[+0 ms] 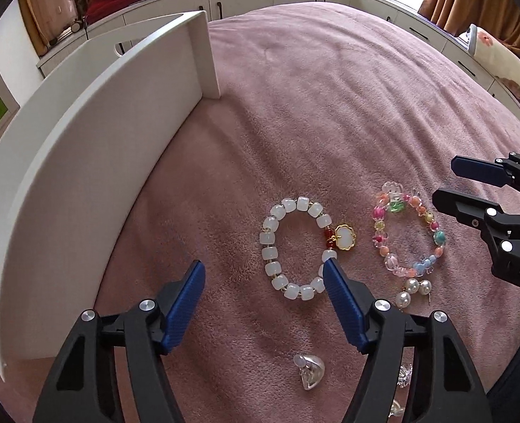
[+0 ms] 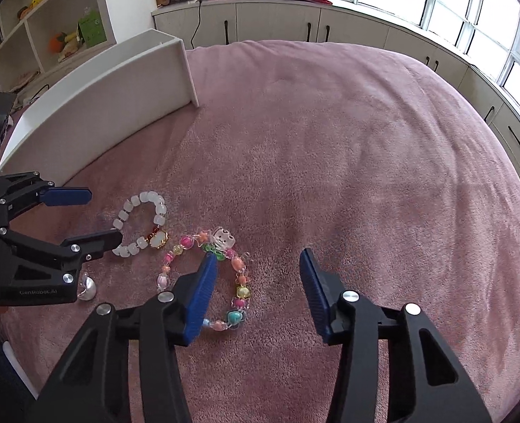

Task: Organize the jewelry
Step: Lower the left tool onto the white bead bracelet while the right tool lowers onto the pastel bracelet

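A white-bead bracelet [image 1: 295, 250] with a gold pendant lies on the pink bedspread, also in the right wrist view [image 2: 143, 224]. A colourful bead bracelet [image 1: 410, 232] lies to its right, also in the right wrist view [image 2: 221, 275]. A pearl earring [image 1: 413, 290] and a silver piece [image 1: 309, 370] lie nearer. My left gripper [image 1: 263, 275] is open and empty, its right finger over the white bracelet's edge. My right gripper [image 2: 258, 264] is open and empty, its left finger over the colourful bracelet. A white box [image 1: 94, 162] stands at the left.
The pink bedspread [image 2: 366, 176] stretches far and right. White cabinets [image 2: 277, 21] and windows line the room's far side. Shelves [image 2: 48, 35] stand at the left. More small shiny pieces [image 1: 403, 380] lie under my left gripper's right finger.
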